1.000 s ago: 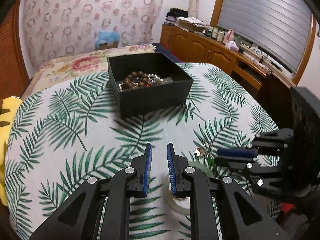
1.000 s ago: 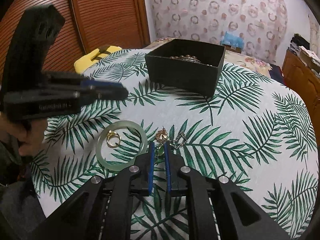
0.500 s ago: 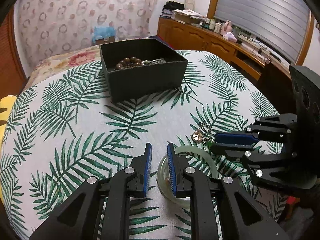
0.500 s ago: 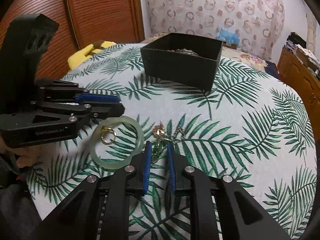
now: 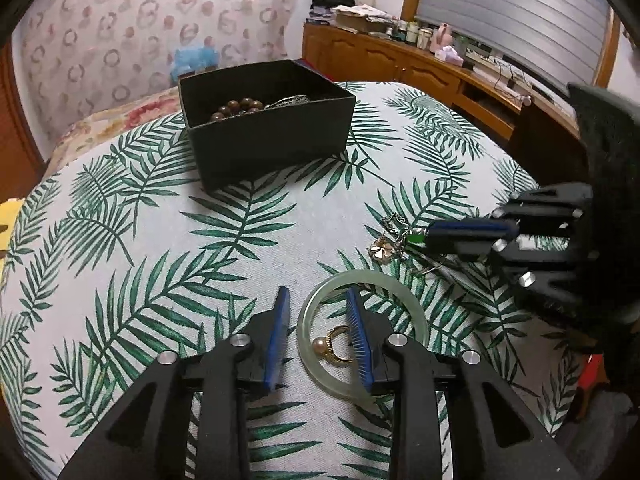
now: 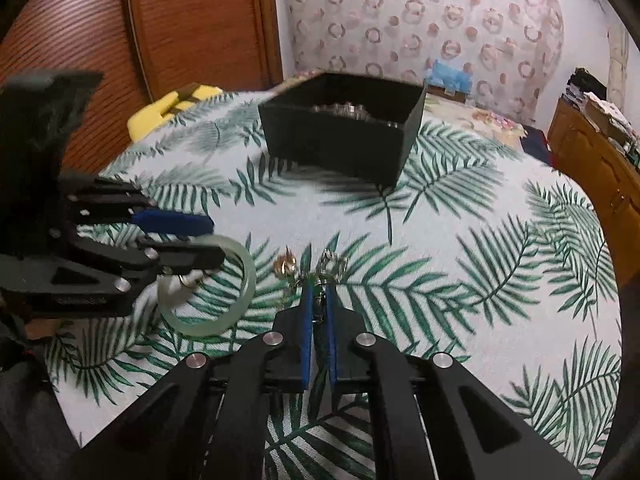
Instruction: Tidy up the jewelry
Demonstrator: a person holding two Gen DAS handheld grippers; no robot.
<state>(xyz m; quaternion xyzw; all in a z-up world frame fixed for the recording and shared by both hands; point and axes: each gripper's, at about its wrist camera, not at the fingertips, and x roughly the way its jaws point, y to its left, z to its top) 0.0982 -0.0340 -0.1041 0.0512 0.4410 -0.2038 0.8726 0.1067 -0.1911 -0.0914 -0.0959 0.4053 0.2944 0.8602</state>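
the left gripper (image 5: 316, 312) is sitting low over the leafy tablecloth (image 5: 160, 240), and its jaws have just been opening a little. they are standing a bit apart. one blue pad is inside the pale green bangle (image 5: 360, 336) and the other is outside it, so the bangle's rim is between them, but the pads are not pressing on it. the left wrist view is showing a gold ring with a pearl (image 5: 330, 346) lying inside the bangle; in the right wrist view the left gripper (image 6: 208, 236) is hiding most of that ring.

the right gripper (image 6: 319, 300) has just been closing its jaws. they are almost together now, pinching a thin chain with a green stone (image 6: 318, 306). a gold flower charm (image 6: 285, 265) is lying just beside the tips.

the black box (image 5: 264, 120) is sitting farther back. the left wrist view is looking into it and showing brown beads (image 5: 236, 108); the right wrist view is showing mostly its dark wall (image 6: 340, 136).
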